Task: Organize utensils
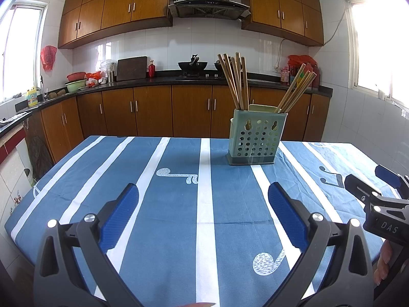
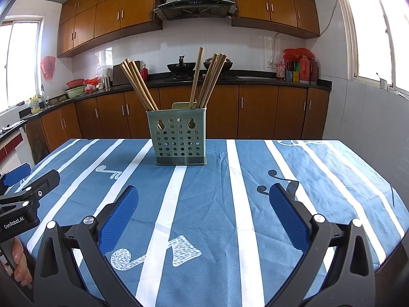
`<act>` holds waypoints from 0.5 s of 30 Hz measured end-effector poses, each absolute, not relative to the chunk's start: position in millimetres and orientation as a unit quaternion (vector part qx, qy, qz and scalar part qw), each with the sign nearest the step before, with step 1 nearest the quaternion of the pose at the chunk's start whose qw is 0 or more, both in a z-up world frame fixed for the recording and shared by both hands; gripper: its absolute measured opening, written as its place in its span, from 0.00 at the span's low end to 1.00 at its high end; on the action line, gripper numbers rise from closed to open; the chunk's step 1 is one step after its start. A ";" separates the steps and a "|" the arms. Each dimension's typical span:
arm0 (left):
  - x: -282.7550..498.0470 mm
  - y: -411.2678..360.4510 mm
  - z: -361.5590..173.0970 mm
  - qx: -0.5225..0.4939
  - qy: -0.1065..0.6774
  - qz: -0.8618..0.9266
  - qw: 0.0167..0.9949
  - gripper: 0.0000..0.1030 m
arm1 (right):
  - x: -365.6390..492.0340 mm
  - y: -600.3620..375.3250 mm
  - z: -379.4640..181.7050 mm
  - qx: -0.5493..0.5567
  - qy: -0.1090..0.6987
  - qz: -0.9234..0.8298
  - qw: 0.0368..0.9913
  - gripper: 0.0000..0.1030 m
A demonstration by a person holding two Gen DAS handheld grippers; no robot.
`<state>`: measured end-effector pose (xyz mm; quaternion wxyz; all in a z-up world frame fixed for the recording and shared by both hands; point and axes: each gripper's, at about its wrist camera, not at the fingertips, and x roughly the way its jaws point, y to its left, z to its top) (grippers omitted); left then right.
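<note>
**Both claws spread wide, side by side**

We hold our left claw [image 1: 203, 204] level, its blue pads [image 1: 120, 215] far apart with nothing between them. Our right claw [image 2: 204, 204] sits just beside it in the same pose, equally wide and holding nothing. Our fingers [image 2: 19, 261] wrap the left handle, fingertips showing.

Each claw, left claw [image 1: 203, 194] and right claw [image 2: 203, 198], has black angular arms, silver screws and textured blue pads [image 2: 118, 215]; white lettering marks their housings; bare fingers [image 2: 19, 253] show
</note>
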<state>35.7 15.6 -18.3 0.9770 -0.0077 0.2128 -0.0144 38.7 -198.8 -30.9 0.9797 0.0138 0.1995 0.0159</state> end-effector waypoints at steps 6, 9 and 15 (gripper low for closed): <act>36.6 15.1 -20.5 -0.010 0.216 -0.014 0.976 0.96 | 38.9 -198.9 -30.5 0.014 0.200 0.016 0.980 0.98; 36.7 15.2 -20.2 -0.010 0.216 -0.014 0.976 0.96 | 38.9 -197.7 -31.5 0.014 0.200 0.016 0.980 0.98; 36.8 15.3 -20.1 -0.009 0.214 -0.011 0.977 0.96 | 38.3 -197.6 -32.3 0.015 0.201 0.016 0.979 0.98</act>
